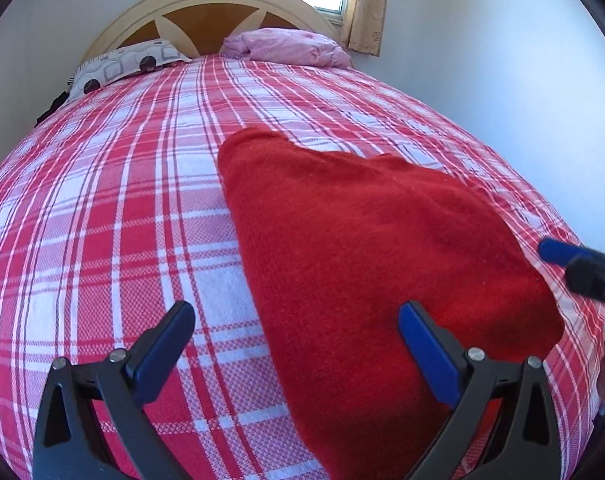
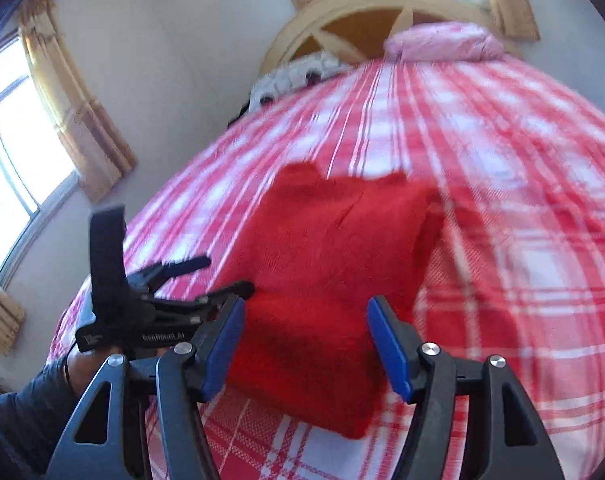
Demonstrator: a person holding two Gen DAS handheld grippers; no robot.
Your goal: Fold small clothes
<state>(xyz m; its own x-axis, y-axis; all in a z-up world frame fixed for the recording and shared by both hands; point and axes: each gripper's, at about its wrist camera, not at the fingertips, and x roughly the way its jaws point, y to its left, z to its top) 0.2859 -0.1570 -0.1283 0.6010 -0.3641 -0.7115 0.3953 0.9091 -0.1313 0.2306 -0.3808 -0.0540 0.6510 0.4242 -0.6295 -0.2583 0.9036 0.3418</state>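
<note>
Left gripper point(image 1: 296, 320): jaws apart, hovering over the near edge of the red garment point(image 1: 362, 248), clamping nothing. Right gripper point(image 2: 305, 314): jaws apart, straddling the garment's near end; contact unclear, view blurred. Garment lies folded flat on the plaid bedspread point(image 1: 122, 200), toward 3 o'clock of the bed's middle. Far end, 12 o'clock: patterned pillow point(image 1: 122, 66), pink bundle point(image 1: 290, 48), headboard point(image 1: 206, 12).

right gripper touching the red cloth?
Cannot tell. The right wrist view shows the right gripper open over the red cloth, but neither contact nor gap is plain.
</note>
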